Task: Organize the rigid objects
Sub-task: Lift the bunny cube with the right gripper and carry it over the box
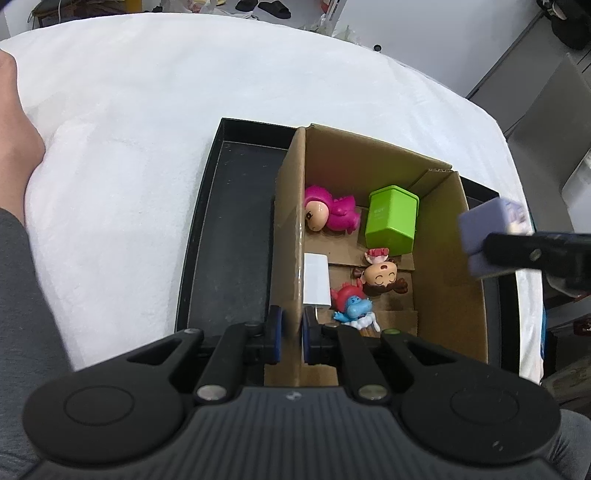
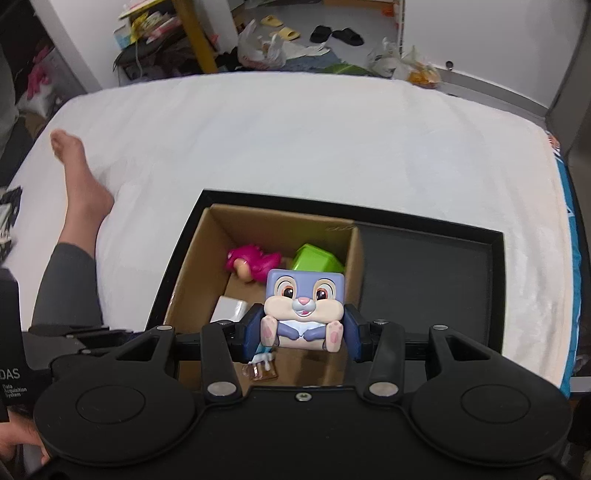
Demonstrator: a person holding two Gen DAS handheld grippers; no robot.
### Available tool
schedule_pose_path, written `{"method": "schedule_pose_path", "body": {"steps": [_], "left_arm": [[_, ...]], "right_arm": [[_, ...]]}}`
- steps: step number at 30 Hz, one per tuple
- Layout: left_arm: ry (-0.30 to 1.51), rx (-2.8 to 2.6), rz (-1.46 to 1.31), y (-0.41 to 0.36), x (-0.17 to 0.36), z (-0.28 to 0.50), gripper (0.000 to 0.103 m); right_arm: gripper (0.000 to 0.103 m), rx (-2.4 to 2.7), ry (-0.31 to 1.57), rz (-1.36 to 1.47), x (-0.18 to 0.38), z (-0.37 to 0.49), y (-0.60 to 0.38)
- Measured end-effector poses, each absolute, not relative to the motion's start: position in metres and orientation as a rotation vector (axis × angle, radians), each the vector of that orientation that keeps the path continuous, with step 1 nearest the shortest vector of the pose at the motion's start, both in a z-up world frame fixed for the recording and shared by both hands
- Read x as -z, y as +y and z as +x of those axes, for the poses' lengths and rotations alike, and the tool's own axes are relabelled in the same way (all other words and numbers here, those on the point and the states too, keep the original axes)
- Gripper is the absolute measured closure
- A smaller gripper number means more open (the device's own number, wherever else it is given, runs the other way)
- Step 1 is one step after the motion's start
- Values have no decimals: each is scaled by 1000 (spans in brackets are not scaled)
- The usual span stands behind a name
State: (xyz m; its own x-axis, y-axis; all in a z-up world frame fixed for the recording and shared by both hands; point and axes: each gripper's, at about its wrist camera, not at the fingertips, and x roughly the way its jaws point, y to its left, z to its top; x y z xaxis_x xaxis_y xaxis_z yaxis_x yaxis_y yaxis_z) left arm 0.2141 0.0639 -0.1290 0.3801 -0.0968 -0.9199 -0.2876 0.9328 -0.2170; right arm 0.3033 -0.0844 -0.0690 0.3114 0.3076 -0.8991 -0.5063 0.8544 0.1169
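Observation:
A cardboard box stands in a black tray on a white bed. In the box lie a pink figure, a green cube, a white block, a brown-haired doll and a blue-and-red figure. My left gripper is shut on the box's left wall. My right gripper is shut on a purple rabbit cube and holds it above the box; the cube also shows at the right of the left wrist view.
The tray's right half lies bare beside the box. A person's bare leg and foot rest on the white bed to the left. Clutter and slippers lie on the floor beyond the bed.

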Motion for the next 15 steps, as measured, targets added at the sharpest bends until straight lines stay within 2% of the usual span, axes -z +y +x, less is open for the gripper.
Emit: {"method": "schedule_pose_path", "body": {"steps": [15], "left_arm": [[1161, -102, -396, 69, 128, 209, 93]], "right_arm": [[59, -574, 1216, -314, 109, 285, -46]]}}
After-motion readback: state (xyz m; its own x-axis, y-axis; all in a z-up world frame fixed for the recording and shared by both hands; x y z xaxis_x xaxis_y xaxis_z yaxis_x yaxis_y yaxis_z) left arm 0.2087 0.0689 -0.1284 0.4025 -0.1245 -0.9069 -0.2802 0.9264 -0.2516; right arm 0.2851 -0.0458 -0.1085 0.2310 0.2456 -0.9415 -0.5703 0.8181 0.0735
